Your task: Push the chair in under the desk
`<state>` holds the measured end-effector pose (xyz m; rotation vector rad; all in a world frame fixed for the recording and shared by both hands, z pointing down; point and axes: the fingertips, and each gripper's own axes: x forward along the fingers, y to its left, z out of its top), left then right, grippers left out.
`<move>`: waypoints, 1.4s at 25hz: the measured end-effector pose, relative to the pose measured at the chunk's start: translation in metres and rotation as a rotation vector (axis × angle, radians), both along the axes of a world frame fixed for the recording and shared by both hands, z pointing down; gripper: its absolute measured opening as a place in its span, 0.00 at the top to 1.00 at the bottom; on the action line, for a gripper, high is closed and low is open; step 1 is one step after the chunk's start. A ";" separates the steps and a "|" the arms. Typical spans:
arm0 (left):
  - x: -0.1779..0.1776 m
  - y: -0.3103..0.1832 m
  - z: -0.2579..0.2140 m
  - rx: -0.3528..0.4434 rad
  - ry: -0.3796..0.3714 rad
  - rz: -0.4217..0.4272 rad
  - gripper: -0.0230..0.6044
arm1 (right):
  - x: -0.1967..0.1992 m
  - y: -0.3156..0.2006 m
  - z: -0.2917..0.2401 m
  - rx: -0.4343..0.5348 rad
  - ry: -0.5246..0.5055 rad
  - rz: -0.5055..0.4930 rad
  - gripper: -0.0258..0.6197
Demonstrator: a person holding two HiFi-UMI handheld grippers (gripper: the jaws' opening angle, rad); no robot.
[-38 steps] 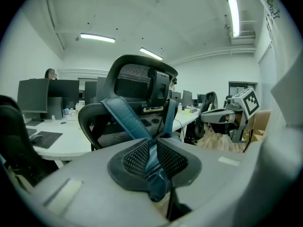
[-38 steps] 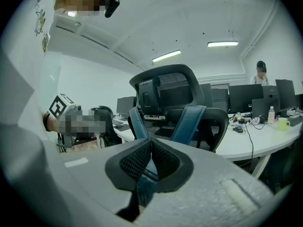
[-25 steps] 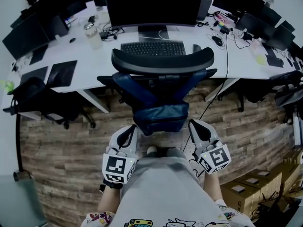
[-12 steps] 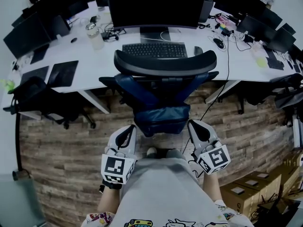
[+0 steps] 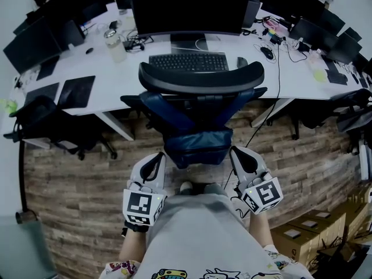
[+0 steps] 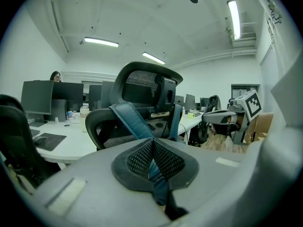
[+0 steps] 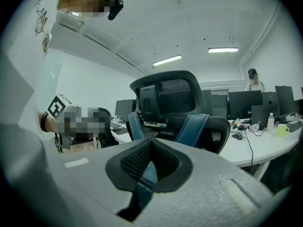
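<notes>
The office chair (image 5: pixel 200 77), with a black mesh headrest and a blue back, stands against the white desk (image 5: pixel 87 63), its seat partly under the edge. In the head view my left gripper (image 5: pixel 157 157) and right gripper (image 5: pixel 237 151) are low and close to my body. They flank the chair's blue lower back, and I cannot tell whether they touch it. Both are shut with nothing held. The left gripper view looks over the shut left gripper (image 6: pixel 154 167) at the chair's back (image 6: pixel 147 86). The right gripper view shows the right gripper (image 7: pixel 149 167) facing the chair's back (image 7: pixel 165 96).
A large monitor (image 5: pixel 189 4), a keyboard (image 5: pixel 187 61) and a bottle (image 5: pixel 114 42) sit on the desk. Other black chairs stand at the left (image 5: pixel 52 124) and at the right (image 5: pixel 354 112). Cardboard boxes (image 5: pixel 314 228) lie on the wooden floor at lower right. A cable (image 5: pixel 273 86) hangs from the desk.
Both grippers have slipped back slightly toward my body. The chair stays where it was.
</notes>
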<state>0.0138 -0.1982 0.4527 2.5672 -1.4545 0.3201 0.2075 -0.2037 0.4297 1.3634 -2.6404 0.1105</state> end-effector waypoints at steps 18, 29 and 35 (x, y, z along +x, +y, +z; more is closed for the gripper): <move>-0.003 0.003 -0.002 0.013 -0.008 -0.006 0.95 | 0.003 0.001 -0.004 -0.001 -0.039 0.025 0.96; -0.005 0.006 -0.002 0.016 -0.010 -0.013 0.95 | 0.002 0.004 -0.002 -0.003 -0.039 0.024 0.96; -0.006 0.007 -0.002 0.017 -0.011 -0.016 0.95 | 0.002 0.005 -0.003 -0.006 -0.035 0.026 0.96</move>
